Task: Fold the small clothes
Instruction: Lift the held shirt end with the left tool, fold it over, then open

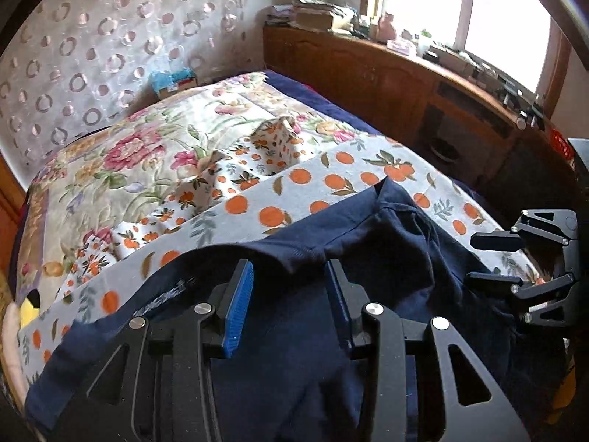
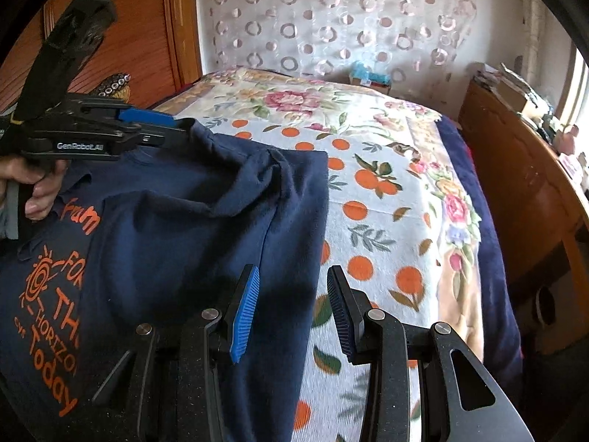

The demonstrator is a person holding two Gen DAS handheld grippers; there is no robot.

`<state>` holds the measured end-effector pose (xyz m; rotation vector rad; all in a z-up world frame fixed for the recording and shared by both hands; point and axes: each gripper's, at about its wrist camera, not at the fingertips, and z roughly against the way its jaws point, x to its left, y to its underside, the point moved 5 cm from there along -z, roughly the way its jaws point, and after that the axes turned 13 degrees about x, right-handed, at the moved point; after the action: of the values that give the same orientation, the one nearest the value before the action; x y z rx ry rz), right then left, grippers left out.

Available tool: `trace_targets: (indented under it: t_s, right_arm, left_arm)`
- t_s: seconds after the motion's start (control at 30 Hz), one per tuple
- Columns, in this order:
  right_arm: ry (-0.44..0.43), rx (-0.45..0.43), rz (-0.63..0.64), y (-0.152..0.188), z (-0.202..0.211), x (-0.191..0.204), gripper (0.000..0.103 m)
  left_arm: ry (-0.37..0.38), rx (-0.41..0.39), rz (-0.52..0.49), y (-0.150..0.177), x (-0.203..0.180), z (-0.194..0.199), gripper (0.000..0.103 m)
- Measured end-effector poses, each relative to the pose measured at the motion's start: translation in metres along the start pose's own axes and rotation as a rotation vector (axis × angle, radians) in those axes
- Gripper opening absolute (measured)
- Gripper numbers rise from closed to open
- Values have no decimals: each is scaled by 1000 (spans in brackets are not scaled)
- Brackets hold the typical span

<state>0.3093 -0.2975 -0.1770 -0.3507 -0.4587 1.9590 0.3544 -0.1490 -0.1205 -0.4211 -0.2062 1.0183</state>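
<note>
A navy T-shirt [image 2: 191, 221] lies on a bed, spread over a white cloth printed with oranges [image 2: 371, 221], which in turn covers part of a flowered bedspread [image 1: 121, 154]. The shirt is partly folded, a flap of plain navy laid over its front, so that only the left part of the orange lettering [image 2: 51, 316] shows in the right wrist view. The left gripper [image 1: 291, 294] hangs above the shirt with its jaws partly apart, blue pads facing each other, and no cloth is pinched between them; the fabric shows in the gap below. In the right wrist view the same gripper reaches in from the left at the shirt's far corner, with a hand [image 2: 35, 188] wrapped around its handle. The right gripper [image 2: 292, 305] also has its jaws partly apart and holds nothing; it hovers over the shirt's right edge, one finger above the navy fabric and the other above the orange-print cloth. Beyond the shirt a smaller garment in a finer orange print [image 1: 235, 180] lies rumpled on the bedspread. A wooden cabinet [image 1: 423, 84] runs along the bed under a bright window [image 1: 497, 11], its top crowded with small objects.
</note>
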Motion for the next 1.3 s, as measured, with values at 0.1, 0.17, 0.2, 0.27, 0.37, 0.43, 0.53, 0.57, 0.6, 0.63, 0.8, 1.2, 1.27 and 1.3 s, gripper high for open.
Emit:
trace_targets:
  t_s: [0.1, 0.17, 0.2, 0.27, 0.37, 0.43, 0.53, 0.57, 0.6, 0.63, 0.8, 1.2, 1.27, 1.3]
  right_arm:
    - [-10, 3, -2, -4, -6, -2, 40]
    - [-20, 1, -6, -5, -6, -4, 40]
    - [-26, -2, -8, -5, -7, -5, 40]
    - [-40, -13, -11, -3, -7, -6, 40]
    - [-75, -11, -32, -2, -9, -10, 41]
    - [-67, -11, -30, -2, -9, -9, 41]
    - [-41, -12, -22, -1, -9, -6, 43]
    - [-41, -11, -24, -2, -9, -6, 43]
    - [-44, -11, -26, -2, -10, -7, 44]
    - [-49, -10, -29, -1, -10, -7, 44]
    - [-40, -11, -30, -1, -9, -6, 47]
    - [-8, -18, -9, -11, -9, -10, 48]
    - [-31, -27, -1, -21, -9, -10, 48]
    - [-43, -30, 2, -25, -11, -10, 48]
  left_arm:
    - [7, 26, -37, -8, -7, -12, 42]
    - [1, 29, -52, -11, -9, -15, 42]
    - [-2, 27, -64, -13, -10, -16, 41]
    - [21, 28, -83, -17, -11, -18, 21]
    - [17, 39, -92, -23, -9, -21, 9]
    - [17, 14, -97, -29, -6, -19, 8]
    - [1, -43, -54, -42, 8, -10, 8]
    - [5, -61, -29, -49, 16, -6, 8]
    - [10, -67, -19, -53, 20, -6, 8]
    - [0, -73, -10, -56, 24, -6, 8]
    - [-39, -64, 38, -66, 42, -6, 11]
    - [-64, -123, 45, 7, 80, 60, 78]
    - [-87, -132, 55, 25, 90, 71, 79]
    - [-102, -130, 64, 37, 97, 77, 79]
